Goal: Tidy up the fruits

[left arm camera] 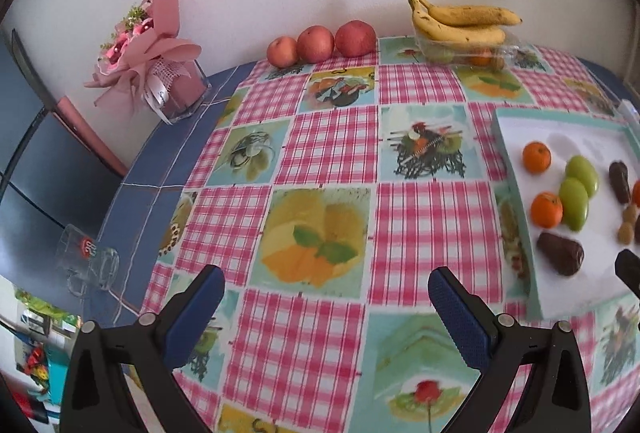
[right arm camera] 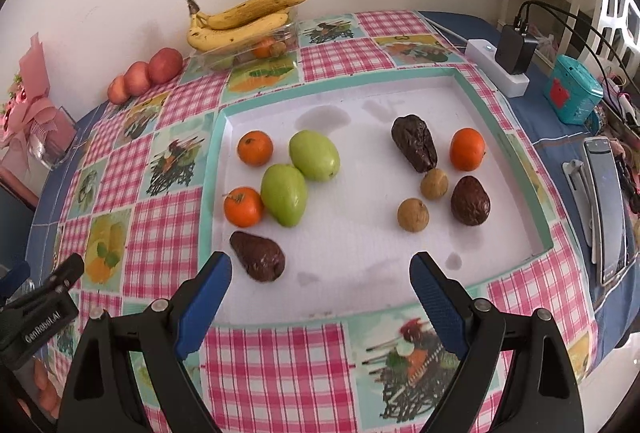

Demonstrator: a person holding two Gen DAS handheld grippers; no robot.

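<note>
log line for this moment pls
left gripper open, empty | right gripper open, empty | fruits loose on white tray | no grasp yet

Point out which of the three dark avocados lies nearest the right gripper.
The avocado at the tray's near left corner, just ahead of the right gripper; the other two lie farther off on the right side.

Table (right arm camera: 560,121), checked tablecloth (right arm camera: 168,241), white tray (right arm camera: 360,105)

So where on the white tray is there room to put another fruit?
The white tray is bare along its far edge, and in the middle strip between the green fruits and the dark fruit. The near edge by the right gripper is bare too. The left and right fruit clusters are crowded.
</note>
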